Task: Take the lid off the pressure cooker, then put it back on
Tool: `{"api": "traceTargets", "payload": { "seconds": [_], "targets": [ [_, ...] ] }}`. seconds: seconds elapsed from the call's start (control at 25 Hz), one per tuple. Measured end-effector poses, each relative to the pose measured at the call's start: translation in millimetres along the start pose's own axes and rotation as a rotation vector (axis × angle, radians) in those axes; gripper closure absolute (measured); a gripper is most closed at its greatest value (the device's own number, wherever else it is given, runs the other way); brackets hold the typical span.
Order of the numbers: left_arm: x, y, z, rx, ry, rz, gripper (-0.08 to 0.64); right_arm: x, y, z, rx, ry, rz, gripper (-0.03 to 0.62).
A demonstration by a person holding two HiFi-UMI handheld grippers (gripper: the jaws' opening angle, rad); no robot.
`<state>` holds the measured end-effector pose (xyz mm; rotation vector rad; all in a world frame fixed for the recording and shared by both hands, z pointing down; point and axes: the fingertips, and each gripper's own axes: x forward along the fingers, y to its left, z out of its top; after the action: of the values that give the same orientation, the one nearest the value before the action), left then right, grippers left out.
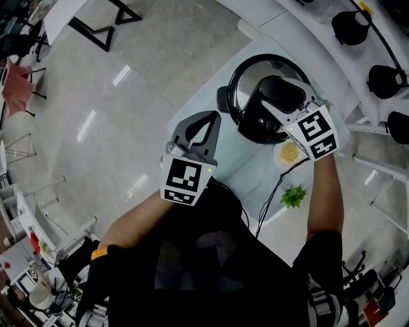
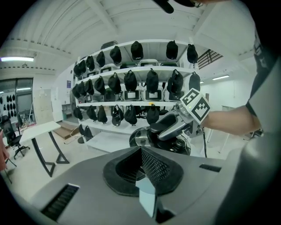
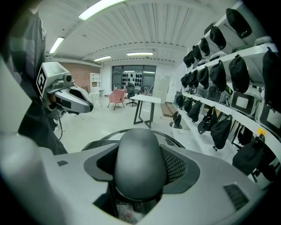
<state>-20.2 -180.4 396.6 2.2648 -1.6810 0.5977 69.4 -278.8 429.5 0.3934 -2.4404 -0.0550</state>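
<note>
Left hand-held gripper [image 1: 211, 118] hung shut and empty left of the cooker [image 1: 255, 131], while the right hand-held gripper [image 1: 284, 96], directly over it, was closed on the handle [image 3: 138, 158] of the lid [image 1: 246, 80], which seemed to sit on the cooker on the surface [image 1: 243, 166].

Source: ceiling lamps [image 3: 99, 8] above you; one more tube [image 2: 17, 59] at far left in the left gripper view.
Level: bright and even; white shelves [image 2: 145, 68] are close to washed out.
Glare: lamp streaks on the glossy floor [image 1: 121, 75]; a sheen on the steel lid [image 1: 246, 86].
Shadows: soft and faint.
Distortion: strong fisheye; both gripper views show black corners and bent lines.
Focus: the nearest surfaces look slightly soft.
</note>
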Motion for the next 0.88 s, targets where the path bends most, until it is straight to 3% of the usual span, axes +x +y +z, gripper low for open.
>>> {"api": "traceTargets", "payload": {
  "seconds": [0.36,0.6,0.88],
  "targets": [
    [-12,-6,15,0.035,-0.075,-0.121,0.552,-45,6,23,0.07,-0.005,-0.17,0.296],
    [-29,-3,23,0.078,-0.124,-0.242,0.552,-75,32,31,0.211,0.004,-0.331,0.298],
    [-51,-1,7,0.109,-0.135,-0.353,0.552,-98,83,14,0.397,0.033,-0.489,0.296]
  ]
}}
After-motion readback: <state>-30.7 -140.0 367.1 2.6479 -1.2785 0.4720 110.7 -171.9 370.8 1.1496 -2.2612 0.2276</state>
